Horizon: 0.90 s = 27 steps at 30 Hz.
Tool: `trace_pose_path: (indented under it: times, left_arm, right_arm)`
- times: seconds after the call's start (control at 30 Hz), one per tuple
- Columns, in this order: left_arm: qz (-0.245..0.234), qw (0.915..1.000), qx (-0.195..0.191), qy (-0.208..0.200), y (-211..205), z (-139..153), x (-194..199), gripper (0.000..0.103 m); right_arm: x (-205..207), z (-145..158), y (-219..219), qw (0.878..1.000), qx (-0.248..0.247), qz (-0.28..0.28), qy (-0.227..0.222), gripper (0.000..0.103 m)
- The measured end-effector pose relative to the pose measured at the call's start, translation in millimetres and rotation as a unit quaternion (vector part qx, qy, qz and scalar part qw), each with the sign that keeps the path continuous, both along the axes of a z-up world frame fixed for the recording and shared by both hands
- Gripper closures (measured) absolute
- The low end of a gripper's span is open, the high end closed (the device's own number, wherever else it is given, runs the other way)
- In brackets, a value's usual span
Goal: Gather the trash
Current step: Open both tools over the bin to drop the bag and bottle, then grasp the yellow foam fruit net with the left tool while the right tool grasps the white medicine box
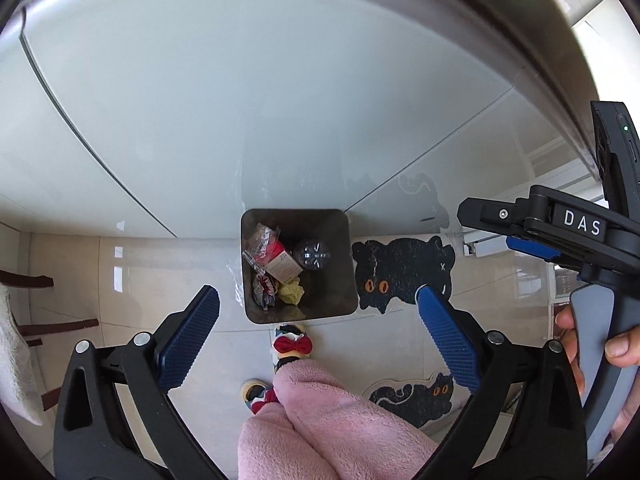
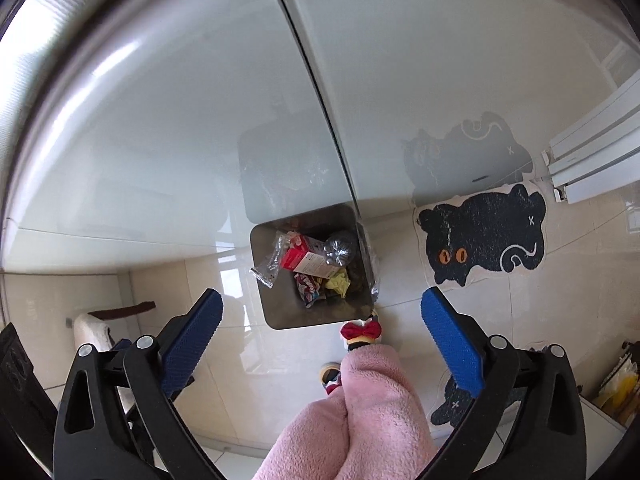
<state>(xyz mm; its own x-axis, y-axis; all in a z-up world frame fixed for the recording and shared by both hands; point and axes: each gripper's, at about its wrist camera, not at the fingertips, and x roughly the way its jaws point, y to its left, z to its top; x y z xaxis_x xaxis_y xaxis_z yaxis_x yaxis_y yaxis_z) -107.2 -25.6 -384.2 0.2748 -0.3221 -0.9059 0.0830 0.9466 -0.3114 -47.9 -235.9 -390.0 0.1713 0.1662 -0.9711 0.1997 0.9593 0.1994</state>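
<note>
The left gripper (image 1: 318,300) hung spread wide with nothing between its blue pads (image 1: 188,336), pointing down over a dark square trash bin (image 1: 344,280) on the pale tiled floor (image 1: 168,268). The right gripper (image 2: 322,304) was likewise released and empty above the same bin, and its black frame marked DAS showed at the right edge of the left wrist view, gripped by a hand (image 1: 600,344).

Inside the bin lay the collected trash: a crumpled clear plastic wrapper (image 1: 260,246), a small red and white carton (image 1: 280,262), a clear plastic bottle (image 1: 312,255) seen end-on, a crumpled yellow paper ball (image 1: 291,293) and a printed snack wrapper (image 1: 265,290).

The bin stood against the foot of a glossy white cabinet front (image 1: 240,100), which mirrored it faintly. Just beside the bin on the right lay a black cat-shaped mat (image 1: 404,270); a second cat mat (image 1: 416,398) lay nearer the person. Directly below the grippers, pink fleece trouser legs (image 1: 328,420) ended in slippers with red bows (image 1: 292,346), the front slipper nearly touching the bin's near rim.
</note>
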Motion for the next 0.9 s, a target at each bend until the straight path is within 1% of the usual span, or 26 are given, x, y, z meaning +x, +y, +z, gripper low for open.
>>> trace_pose_path:
  times: [0.13, 0.3, 0.43, 0.5, 0.57, 0.67, 0.8, 0.9]
  left_arm:
    - [-0.003, 0.9989, 0.002, -0.047, 8, 54, -1, 0.008]
    - [0.02, 0.9941, -0.002, -0.107, 26, 117, 6, 0.008]
    - [0.047, 0.9881, -0.005, -0.146, 41, 153, 20, 0.008]
    - [0.061, 0.9859, -0.003, -0.156, 47, 166, 29, 0.008]
    - [0.074, 0.9836, 0.002, -0.165, 55, 179, 39, 0.008]
    - [0.099, 0.9787, 0.013, -0.179, 68, 192, 53, 0.008]
    - [0.131, 0.9715, 0.03, -0.195, 89, 207, 69, 0.008]
    - [0.156, 0.9672, 0.043, -0.195, 105, 210, 85, 0.008]
  right_arm:
    - [-6, 51, -10, 0.999, -0.003, 0.006, -0.042, 0.003]
    - [-4, 122, -16, 0.993, -0.002, 0.014, -0.113, 0.003]
    - [10, 171, -15, 0.984, -0.006, 0.028, -0.175, 0.003]
    - [23, 190, -11, 0.979, -0.008, 0.039, -0.199, 0.003]
    - [37, 204, -5, 0.975, -0.008, 0.05, -0.214, 0.003]
    - [63, 215, 5, 0.971, -0.012, 0.074, -0.228, 0.003]
    - [93, 224, 23, 0.965, -0.007, 0.107, -0.24, 0.003]
    - [115, 224, 35, 0.962, -0.005, 0.117, -0.245, 0.004]
